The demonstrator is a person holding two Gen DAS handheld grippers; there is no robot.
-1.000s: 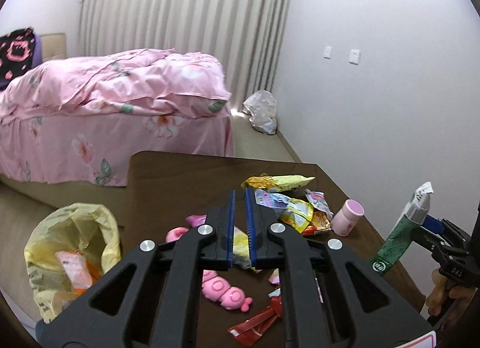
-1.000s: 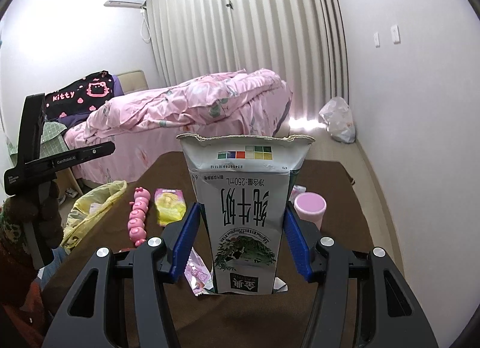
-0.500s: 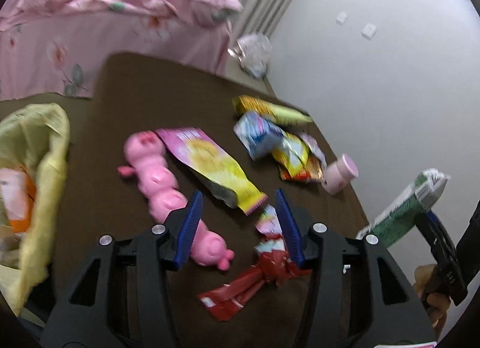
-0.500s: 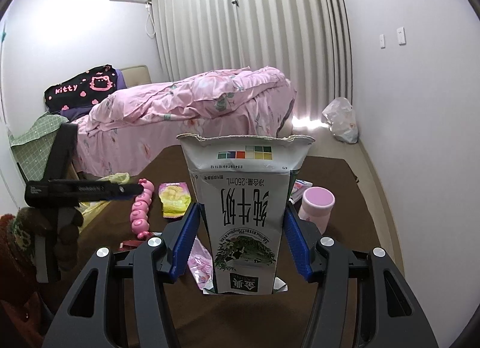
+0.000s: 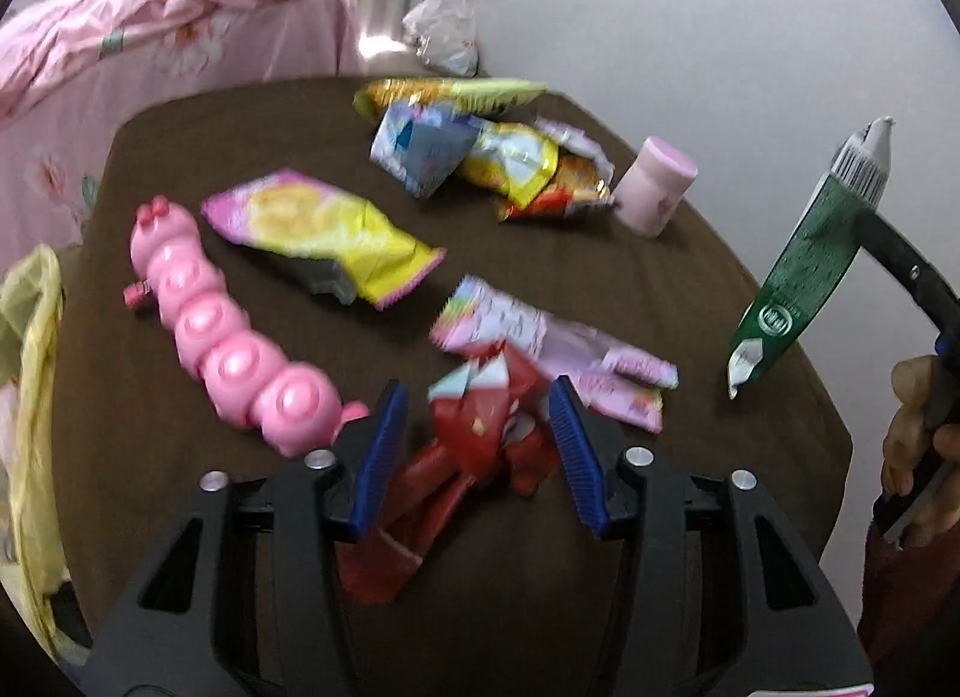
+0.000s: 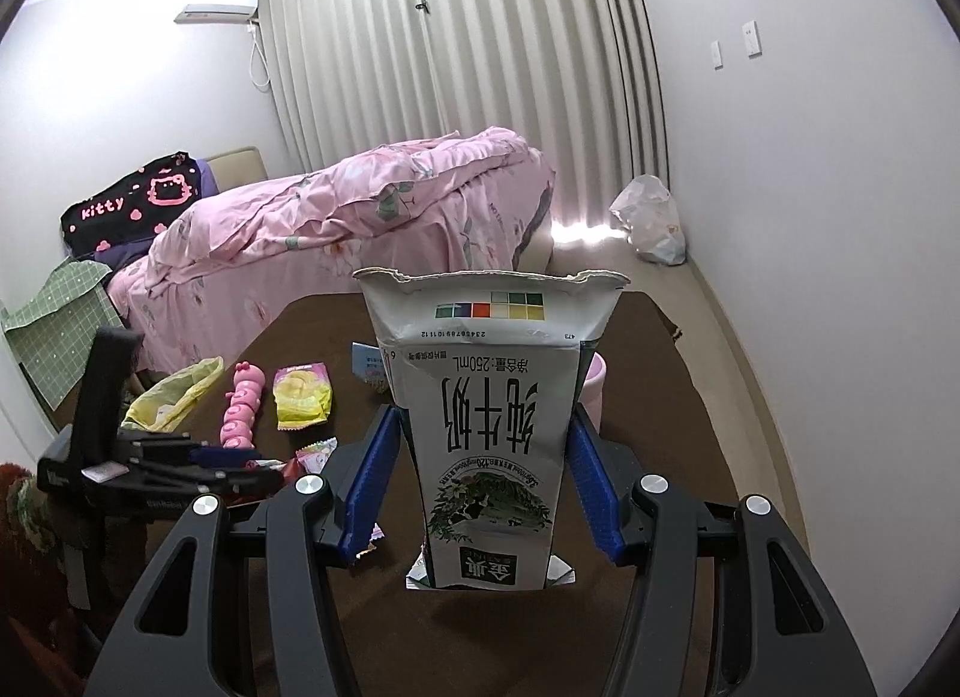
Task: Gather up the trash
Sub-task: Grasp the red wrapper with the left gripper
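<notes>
A crumpled red wrapper (image 5: 480, 445) lies on the brown table (image 5: 150, 457) between the blue pads of my left gripper (image 5: 475, 391). Its jaws are closing, and a gap still shows on each side of the wrapper. My right gripper (image 6: 483, 415) is shut on a green and white milk carton (image 6: 492, 337), held upside down above the table's right side; the left wrist view shows this carton (image 5: 810, 265) in the air. A yellow trash bag (image 5: 30, 367) hangs open at the table's left edge.
Also on the table are a pink caterpillar toy (image 5: 222, 337), a pink and yellow wrapper (image 5: 324, 235), a pale pink wrapper (image 5: 558, 355), a pile of several wrappers (image 5: 480, 150) and a pink cup (image 5: 654, 193). A pink bed (image 6: 360, 217) stands beyond.
My left gripper has dropped and tilted down over the red wrapper, its jaws going from shut to apart. The right gripper still holds the carton, with little movement.
</notes>
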